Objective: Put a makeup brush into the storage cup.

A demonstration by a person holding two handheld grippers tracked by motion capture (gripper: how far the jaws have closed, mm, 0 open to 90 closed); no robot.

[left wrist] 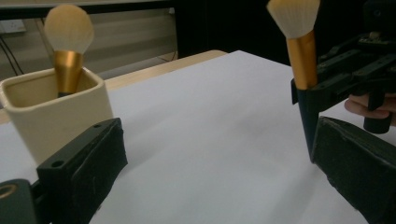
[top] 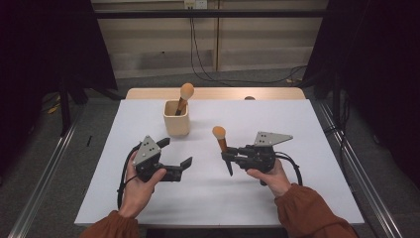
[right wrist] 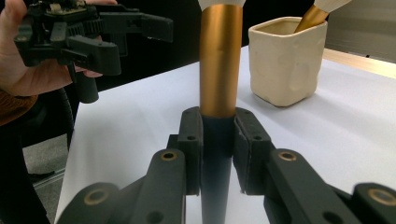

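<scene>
A makeup brush [top: 221,137] with a pale head, gold ferrule and black handle stands upright in my right gripper [top: 229,157], which is shut on the black handle just below the ferrule [right wrist: 220,60]. The right gripper's [right wrist: 218,140] pads press the handle from both sides. My left gripper [top: 177,152] hovers open and empty left of it, in front of the cream cup [top: 177,120]. A second brush [top: 185,95] leans in that cup. In the left gripper view, the open gripper [left wrist: 219,140] faces the cup [left wrist: 56,121] at left and the held brush [left wrist: 300,51] at right.
The white tabletop [top: 277,124] spans the scene, with a wooden strip [top: 148,93] along its far edge. Metal rails run along the floor on both sides. Cables hang by the back wall. The person's orange sleeves come in from the bottom.
</scene>
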